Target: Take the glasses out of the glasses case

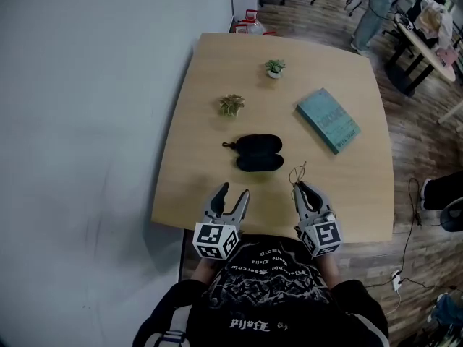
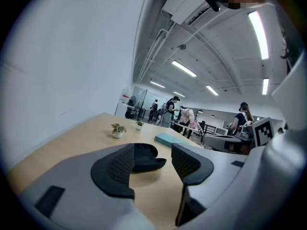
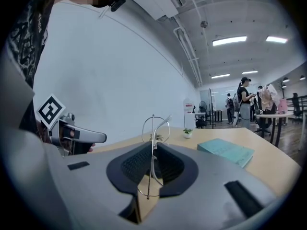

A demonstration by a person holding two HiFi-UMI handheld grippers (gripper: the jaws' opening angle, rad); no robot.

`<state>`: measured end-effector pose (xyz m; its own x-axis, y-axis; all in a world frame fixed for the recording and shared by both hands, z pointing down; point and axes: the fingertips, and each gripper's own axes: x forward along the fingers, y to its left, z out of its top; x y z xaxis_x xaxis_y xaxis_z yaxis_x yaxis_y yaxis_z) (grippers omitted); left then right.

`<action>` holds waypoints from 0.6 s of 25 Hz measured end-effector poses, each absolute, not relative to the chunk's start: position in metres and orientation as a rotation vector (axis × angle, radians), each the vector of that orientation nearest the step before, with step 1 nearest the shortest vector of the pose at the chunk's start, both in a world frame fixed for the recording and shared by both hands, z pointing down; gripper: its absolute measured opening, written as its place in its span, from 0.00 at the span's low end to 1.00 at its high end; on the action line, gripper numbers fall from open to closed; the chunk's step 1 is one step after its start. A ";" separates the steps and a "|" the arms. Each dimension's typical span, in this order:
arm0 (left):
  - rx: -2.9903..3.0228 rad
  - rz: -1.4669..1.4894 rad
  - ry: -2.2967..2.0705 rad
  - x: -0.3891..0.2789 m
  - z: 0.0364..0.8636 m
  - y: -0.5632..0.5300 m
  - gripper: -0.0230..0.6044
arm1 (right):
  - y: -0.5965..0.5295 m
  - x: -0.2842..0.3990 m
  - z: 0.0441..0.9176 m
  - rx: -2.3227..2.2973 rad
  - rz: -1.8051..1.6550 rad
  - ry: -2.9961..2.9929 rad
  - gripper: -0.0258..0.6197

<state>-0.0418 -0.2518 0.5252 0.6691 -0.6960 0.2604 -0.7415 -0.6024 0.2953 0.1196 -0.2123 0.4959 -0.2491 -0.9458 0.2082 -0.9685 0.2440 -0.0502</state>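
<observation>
A person stands at a pale wood table with rounded corners, tongs in each hand. The right gripper is nearly closed, pinching thin wire glasses on edge between its ribbed black pads. The glasses are already out of the case, held over the table's near edge, well apart from it. The left gripper stands wide and empty, pointing toward the case.

The step in hand looks like setting the glasses down. It would go best with a light, steady pinch, since the wire seems easy to bend. They should be lowered slowly onto bare wood beside the case.

The case is black, matte and peanut-shaped, apparently lying open in two lobes. Beyond it lie a flat teal book and two small potted plants.
</observation>
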 end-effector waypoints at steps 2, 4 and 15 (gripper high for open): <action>2.515 0.157 -1.125 -0.041 0.524 -0.251 0.43 | -0.213 0.116 0.495 1.824 0.243 -2.377 0.10; 2.529 0.148 -1.119 -0.039 0.521 -0.250 0.42 | -0.212 0.113 0.495 1.806 0.229 -2.383 0.10; 2.614 0.171 -1.152 -0.030 0.510 -0.245 0.04 | -0.210 0.107 0.491 1.766 0.205 -2.398 0.10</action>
<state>-0.0301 -0.2447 0.5100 0.6752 -0.7045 0.2185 -0.7376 -0.6433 0.2050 0.1074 -0.2100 0.4915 -0.2924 -0.9339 0.2058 -0.9552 0.2953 -0.0173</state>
